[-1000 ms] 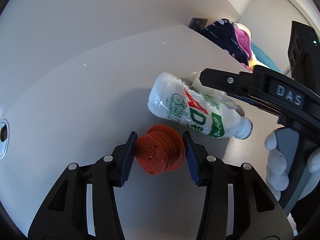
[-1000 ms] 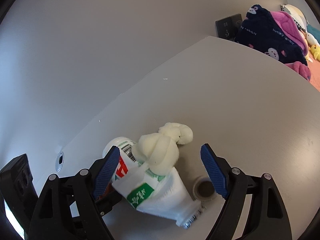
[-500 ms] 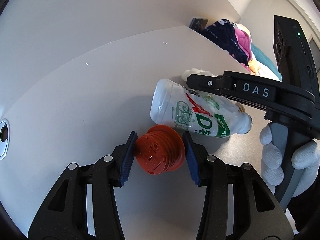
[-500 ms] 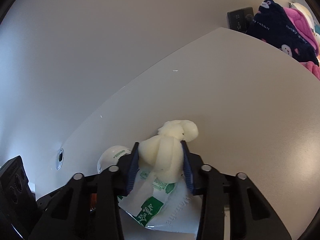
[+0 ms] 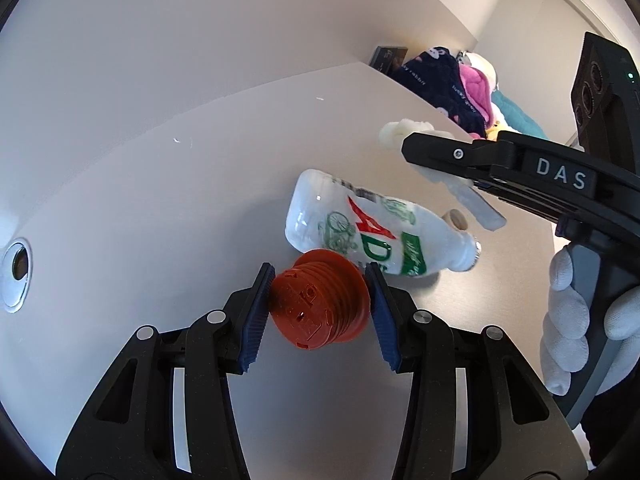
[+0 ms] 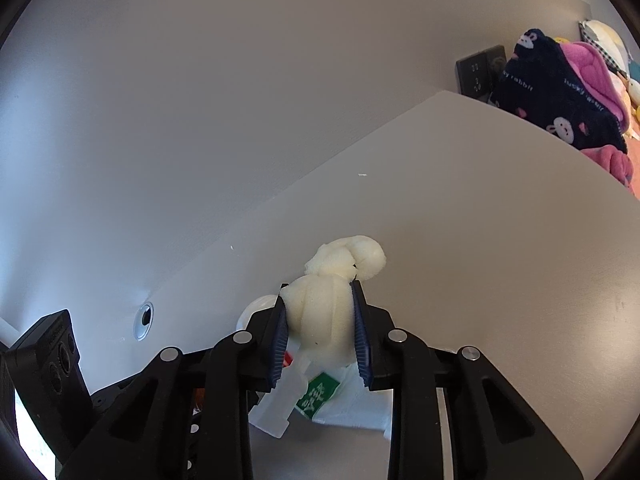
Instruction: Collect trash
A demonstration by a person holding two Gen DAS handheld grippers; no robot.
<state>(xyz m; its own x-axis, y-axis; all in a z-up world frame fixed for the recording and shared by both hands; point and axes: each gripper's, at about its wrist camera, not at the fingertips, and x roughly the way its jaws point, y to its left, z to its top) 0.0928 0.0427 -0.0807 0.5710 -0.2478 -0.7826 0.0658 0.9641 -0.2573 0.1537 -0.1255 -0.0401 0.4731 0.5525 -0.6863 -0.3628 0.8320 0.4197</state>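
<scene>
My left gripper [image 5: 320, 276] is shut on a squat orange-red ribbed cup [image 5: 316, 304], just above the white table [image 5: 160, 208]. Behind it a white plastic bottle [image 5: 360, 232] with a red and green label lies on its side, a small cap [image 5: 458, 219] by its neck. My right gripper [image 6: 319, 292] has its jaws closing, with both pads pressing a cream foam lump [image 6: 324, 320] held above the bottle [image 6: 256, 312]. From the left wrist view the right gripper [image 5: 412, 146] is seen side-on with the lump [image 5: 394, 132] at its tip. A translucent plastic scrap [image 5: 476, 204] hangs under it.
A pile of dark blue and pink plush clothes [image 6: 560, 96] lies at the table's far right, next to a black wall socket [image 6: 480, 70]. A round metal cable hole [image 5: 16, 276] sits in the table at the left. A white-gloved hand [image 5: 572, 312] holds the right gripper's handle.
The right gripper's jaws came together on the foam lump and raised it off the bottle. The bottle shifted a little on the table. The left gripper and its cup stayed still.
</scene>
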